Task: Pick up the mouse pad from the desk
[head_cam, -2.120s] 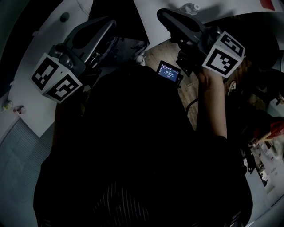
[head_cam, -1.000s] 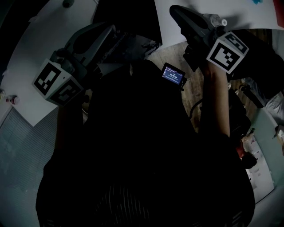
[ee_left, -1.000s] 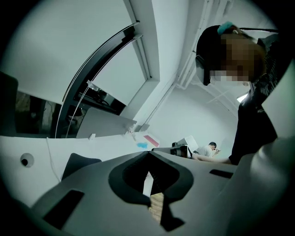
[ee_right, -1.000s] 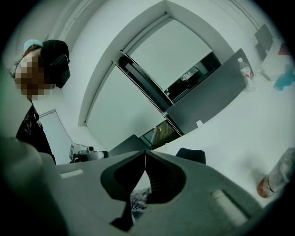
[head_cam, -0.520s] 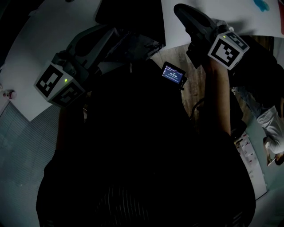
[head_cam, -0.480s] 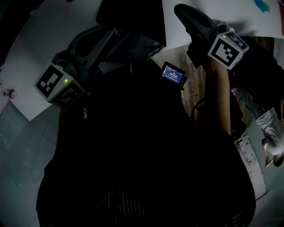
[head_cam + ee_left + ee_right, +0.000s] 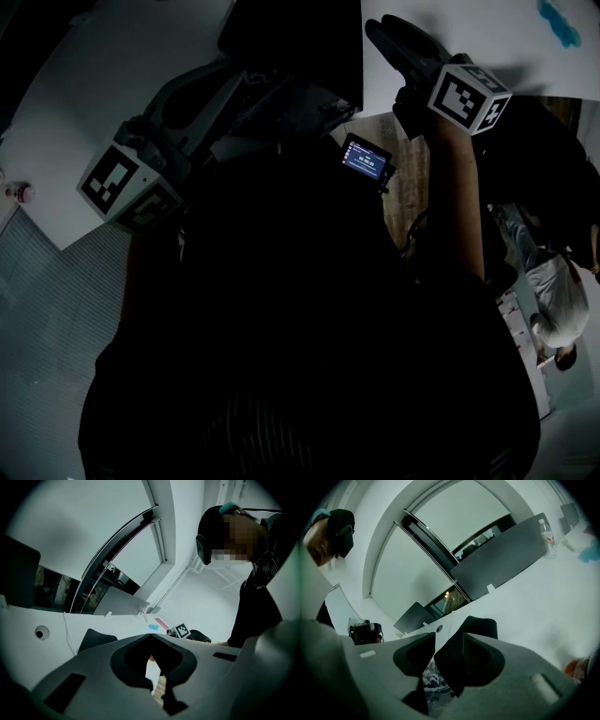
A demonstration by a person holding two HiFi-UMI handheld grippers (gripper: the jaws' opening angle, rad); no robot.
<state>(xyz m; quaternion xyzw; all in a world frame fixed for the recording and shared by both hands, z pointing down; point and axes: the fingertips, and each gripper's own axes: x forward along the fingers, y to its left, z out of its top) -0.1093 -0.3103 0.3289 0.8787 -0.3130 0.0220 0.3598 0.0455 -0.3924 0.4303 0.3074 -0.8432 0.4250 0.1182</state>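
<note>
The mouse pad (image 7: 292,42) is a black sheet lying over the white desk's (image 7: 141,66) near edge, with a printed picture face (image 7: 298,105) showing at its near end. In the right gripper view that printed face (image 7: 432,680) shows low in the gap, and a black fold of the pad (image 7: 480,626) rises just beyond the tips. My right gripper (image 7: 377,26) is at the pad's right edge; its jaws are opening and the pads do not press on it. My left gripper (image 7: 247,81) hovers at the pad's left side; in its own view the left gripper (image 7: 151,641) looks shut on nothing.
A small lit screen (image 7: 365,157) hangs at my chest. Wood floor (image 7: 412,178) lies below the desk edge. A blue smear (image 7: 559,22) marks the desk far right. A bottle (image 7: 546,532) and a grey divider panel (image 7: 501,557) stand beyond. A person (image 7: 255,588) stands opposite.
My right gripper has sunk toward the desk and now sits against the black pad's right edge. The left gripper has kept its place beside the pad.
</note>
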